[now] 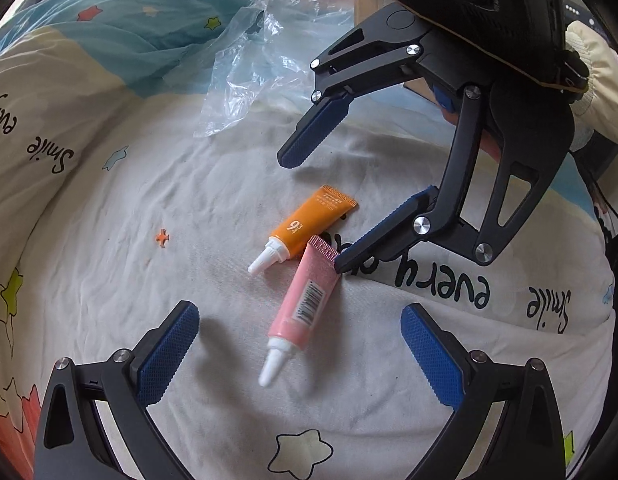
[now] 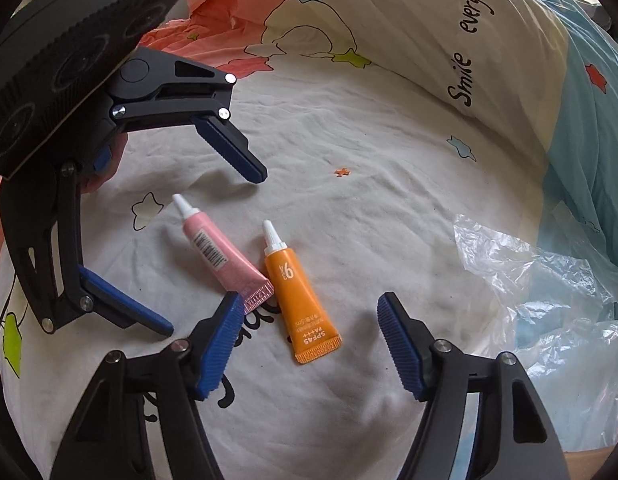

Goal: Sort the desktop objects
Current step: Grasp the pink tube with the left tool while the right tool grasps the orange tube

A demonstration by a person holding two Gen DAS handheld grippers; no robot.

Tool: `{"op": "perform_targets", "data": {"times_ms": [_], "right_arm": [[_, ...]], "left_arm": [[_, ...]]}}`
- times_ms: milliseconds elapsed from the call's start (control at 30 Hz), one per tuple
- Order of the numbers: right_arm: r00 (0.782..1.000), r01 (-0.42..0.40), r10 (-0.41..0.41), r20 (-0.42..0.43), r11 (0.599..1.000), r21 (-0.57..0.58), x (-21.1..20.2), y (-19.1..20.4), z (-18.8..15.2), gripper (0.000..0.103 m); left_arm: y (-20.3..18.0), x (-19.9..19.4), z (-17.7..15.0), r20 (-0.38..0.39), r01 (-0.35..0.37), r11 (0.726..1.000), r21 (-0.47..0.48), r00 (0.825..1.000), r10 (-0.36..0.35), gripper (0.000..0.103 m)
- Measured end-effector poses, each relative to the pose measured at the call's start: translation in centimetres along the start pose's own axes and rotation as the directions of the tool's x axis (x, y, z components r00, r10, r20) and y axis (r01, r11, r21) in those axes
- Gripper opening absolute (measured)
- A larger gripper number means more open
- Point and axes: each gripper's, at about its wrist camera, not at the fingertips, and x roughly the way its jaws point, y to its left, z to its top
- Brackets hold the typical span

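Lying side by side near the middle of both views are two small tubes, resting on a wrinkled white bedsheet (image 1: 109,220) printed with stars and the words "Smile every day". One is an orange tube (image 1: 309,224) with a white nozzle cap, the other a pink tube (image 1: 305,300) with a barcode label and a white cap; the pink tube's crimped end overlaps the orange tube's lower side.

Two grippers are in view, each with two blue-padded fingers. The left gripper (image 1: 299,354) fills the bottom of its own view, fingers spread wide on either side of the pink tube's capped end, not touching it. The right gripper (image 2: 309,344) stands at the bottom of its view, fingers set moderately wide astride the orange tube's crimped end; its left finger (image 2: 221,344) sits just at the pink tube's crimp, and I cannot tell whether it touches.

One crumpled clear plastic bag (image 2: 549,280) lies at the right of the right wrist view.
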Motion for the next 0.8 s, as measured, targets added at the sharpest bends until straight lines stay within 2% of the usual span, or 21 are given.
{"op": "perform_targets", "data": {"times_ms": [100,167,233,267,400,467,533,800], "right_arm": [[1.0,-0.018,0.018,-0.007,1.0,0.009,0.1,-0.3,0.1,0.065],[0.999,-0.035,0.035,-0.014,0.999,0.011,0.2,-0.4,0.2,0.059],[0.999,-0.051,0.052,-0.017,0.999,0.01,0.1,-0.4,0.2,0.053],[0.998,-0.057,0.057,-0.017,0.998,0.011,0.1,-0.4,0.3,0.047],[0.998,-0.064,0.064,-0.014,0.998,0.022,-0.1,-0.5,0.5,0.028],[0.998,-0.066,0.067,-0.014,0.998,0.024,-0.2,-0.5,0.6,0.02],[0.998,-0.057,0.057,-0.018,0.998,0.011,-0.3,-0.1,0.7,0.019],[0.998,-0.049,0.05,-0.026,0.999,0.019,-1.1,0.7,0.5,0.018]], "left_arm": [[-0.1,0.0,0.1,0.006,0.006,1.0,-0.002,1.0,-0.006,0.101],[-0.4,-0.1,0.2,0.01,0.02,1.0,0.007,1.0,-0.02,0.095],[-0.7,-0.2,0.3,0.01,0.041,0.999,0.016,0.999,-0.041,0.077],[-0.9,-0.4,0.2,0.01,0.053,0.998,0.018,0.999,-0.053,0.073],[-1.2,-0.9,0.1,0.009,0.079,0.997,0.022,0.997,-0.08,0.04],[-1.1,-1.1,0.1,0.004,0.084,0.996,0.018,0.996,-0.084,0.035],[-1.1,-1.2,0.1,-0.001,0.083,0.996,0.015,0.997,-0.083,0.024],[-1.6,-1.7,0.1,-0.017,0.077,0.997,0.015,0.997,-0.077,0.019]]}}
